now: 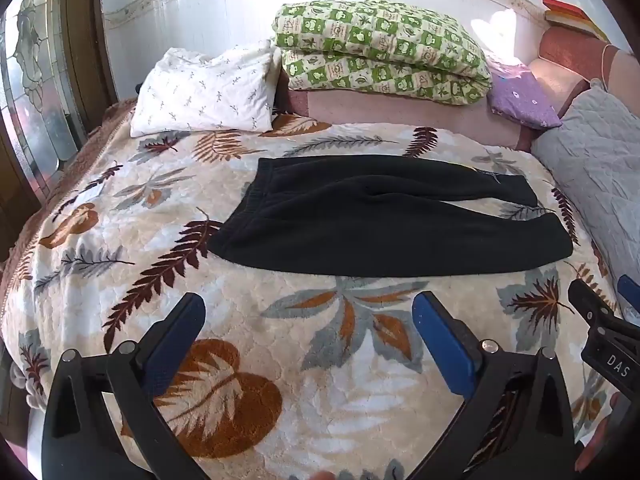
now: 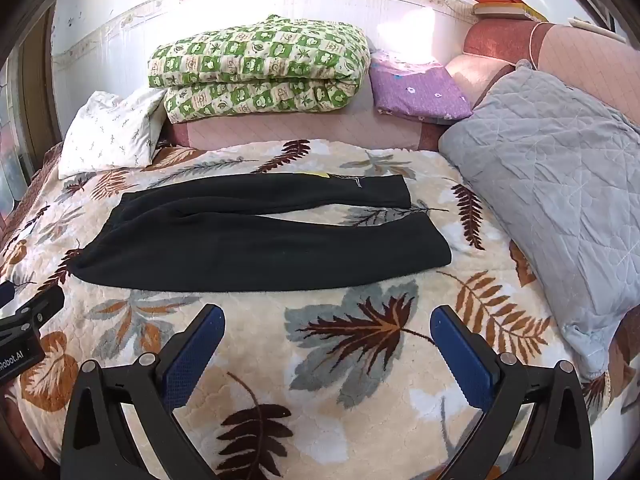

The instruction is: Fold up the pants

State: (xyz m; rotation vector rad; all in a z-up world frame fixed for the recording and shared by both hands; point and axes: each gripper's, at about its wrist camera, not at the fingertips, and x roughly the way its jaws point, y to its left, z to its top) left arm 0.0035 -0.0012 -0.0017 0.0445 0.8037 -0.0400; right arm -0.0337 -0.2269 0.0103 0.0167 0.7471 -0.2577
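Black pants [image 1: 376, 216] lie flat on the leaf-patterned blanket [image 1: 280, 360], waistband to the left, the two legs stretched right and spread apart at the cuffs. They also show in the right wrist view [image 2: 256, 236]. My left gripper [image 1: 308, 312] is open and empty, held over the blanket in front of the pants. My right gripper [image 2: 326, 320] is open and empty, also in front of the pants, nearer the leg ends. The right gripper shows at the left wrist view's right edge [image 1: 600, 312].
A white pillow [image 1: 204, 88], a folded green checked quilt [image 1: 380, 48] and a purple folded cloth [image 1: 520, 96] sit at the back by the wall. A grey quilted pillow [image 2: 560, 184] lies at the right. A wooden door frame [image 1: 80, 40] stands left.
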